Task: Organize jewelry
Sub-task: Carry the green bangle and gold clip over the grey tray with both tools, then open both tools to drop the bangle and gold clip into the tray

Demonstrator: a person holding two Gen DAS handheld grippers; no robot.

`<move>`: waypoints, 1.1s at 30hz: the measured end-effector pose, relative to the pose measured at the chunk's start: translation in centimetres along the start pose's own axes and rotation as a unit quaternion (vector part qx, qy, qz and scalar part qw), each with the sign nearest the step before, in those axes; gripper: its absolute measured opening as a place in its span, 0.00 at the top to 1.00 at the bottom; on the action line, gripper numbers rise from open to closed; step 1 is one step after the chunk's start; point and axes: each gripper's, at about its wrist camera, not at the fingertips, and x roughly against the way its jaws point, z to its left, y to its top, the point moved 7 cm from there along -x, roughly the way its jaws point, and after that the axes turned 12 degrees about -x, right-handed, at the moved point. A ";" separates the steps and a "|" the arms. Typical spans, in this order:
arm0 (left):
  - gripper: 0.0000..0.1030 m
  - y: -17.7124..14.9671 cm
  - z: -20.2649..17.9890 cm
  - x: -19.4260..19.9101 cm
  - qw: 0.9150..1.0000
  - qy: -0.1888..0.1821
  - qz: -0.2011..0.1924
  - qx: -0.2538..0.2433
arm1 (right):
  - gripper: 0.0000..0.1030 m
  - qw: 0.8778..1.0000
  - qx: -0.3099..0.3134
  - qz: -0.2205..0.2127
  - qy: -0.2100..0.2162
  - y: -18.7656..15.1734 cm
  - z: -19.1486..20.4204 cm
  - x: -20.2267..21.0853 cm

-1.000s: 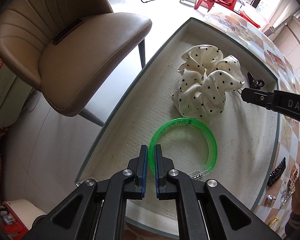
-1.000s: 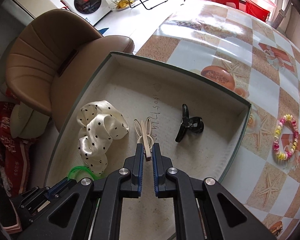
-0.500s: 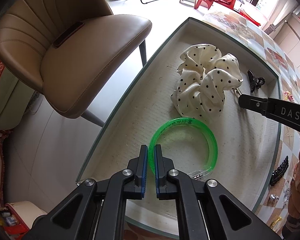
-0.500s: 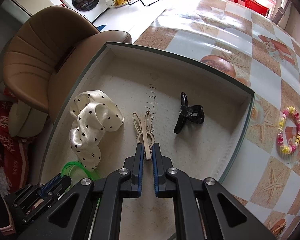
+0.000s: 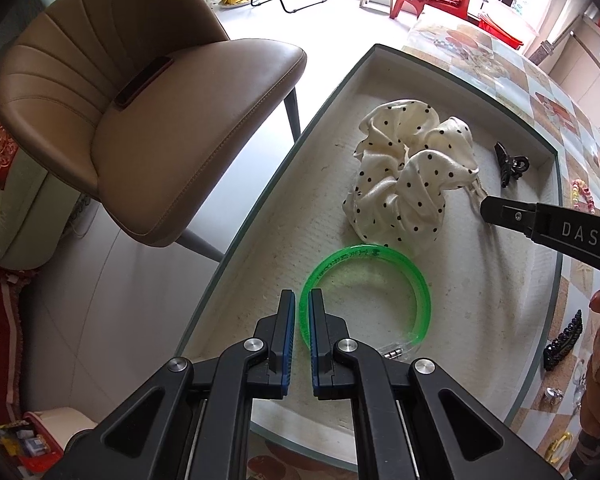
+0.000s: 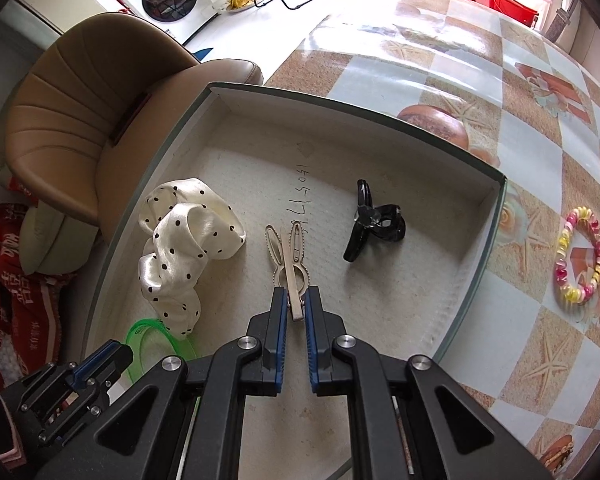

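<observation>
Both grippers clamped over the tray (image 6: 476,276): left gripper (image 5: 305,304) on green bangle (image 5: 416,280) at near end, right gripper (image 6: 297,300) on beige rabbit clip (image 6: 290,256), long axis pointing away, between scrunchie (image 6: 180,248) and black claw clip (image 6: 370,220).

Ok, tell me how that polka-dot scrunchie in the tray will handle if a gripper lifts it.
The polka-dot scrunchie lies in loose, crumpled folds, so it will probably sag and change shape in a grip. Its satin-like sheen suggests it may slip between the pads. It looks like light fabric, unlikely to roll or break on the tray.
</observation>
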 end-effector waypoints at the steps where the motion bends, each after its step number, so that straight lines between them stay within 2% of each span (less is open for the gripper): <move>1: 0.91 0.0 0.0 0.1 1.000 0.000 0.000 -0.001 | 0.90 1.000 -0.001 0.000 0.001 0.0 -0.1 0.1; 4: 0.91 0.1 -0.2 0.3 1.000 0.002 0.000 -0.003 | 0.83 1.000 -0.005 0.000 0.010 0.1 -0.1 0.4; 6: 0.91 0.1 -0.4 0.5 1.000 0.002 -0.001 -0.004 | 0.70 1.000 -0.007 -0.002 0.014 0.1 -0.1 0.8; 8: 0.91 0.2 -0.6 0.7 1.000 0.002 -0.001 -0.006 | 0.63 1.000 -0.010 -0.007 0.020 0.1 -0.2 1.4; 14: 0.91 0.2 -1.2 1.6 1.000 0.003 -0.007 -0.012 | 0.59 0.999 -0.024 -0.013 0.041 -0.6 -0.6 3.4; 20: 0.90 0.5 -1.6 2.5 1.000 -0.002 -0.014 -0.023 | 0.53 0.997 -0.056 -0.032 0.053 -1.9 -2.8 6.7; 21: 0.84 0.6 -1.8 2.7 1.000 -0.003 -0.015 -0.027 | 0.51 0.996 -0.064 -0.036 0.053 -2.3 -3.4 7.4; 22: 0.40 0.6 -2.1 2.9 0.999 -0.003 -0.016 -0.031 | 0.50 0.995 -0.071 -0.040 0.052 -2.5 -3.9 7.9; 23: 0.12 0.7 -2.3 3.1 0.999 -0.002 -0.018 -0.031 | 0.47 0.995 -0.079 -0.044 0.051 -2.7 -4.7 8.6; 24: 0.00 0.9 -2.3 3.7 0.999 0.009 -0.031 -0.027 | 0.45 0.994 -0.089 -0.048 0.050 -3.0 -5.5 9.2; 25: 0.00 1.1 -2.6 4.3 0.998 0.016 -0.047 -0.031 | 0.45 0.993 -0.097 -0.051 0.048 -3.2 -6.3 9.8; 28: 0.00 1.5 -4.1 5.0 0.997 0.008 -0.052 -0.056 | 0.42 0.989 -0.125 -0.062 0.040 -4.3 -9.2 11.6; 33: 0.00 2.2 -7.3 5.9 0.994 -0.004 -0.059 -0.096 | 0.28 0.981 -0.180 -0.075 0.020 -6.9 -14.4 14.4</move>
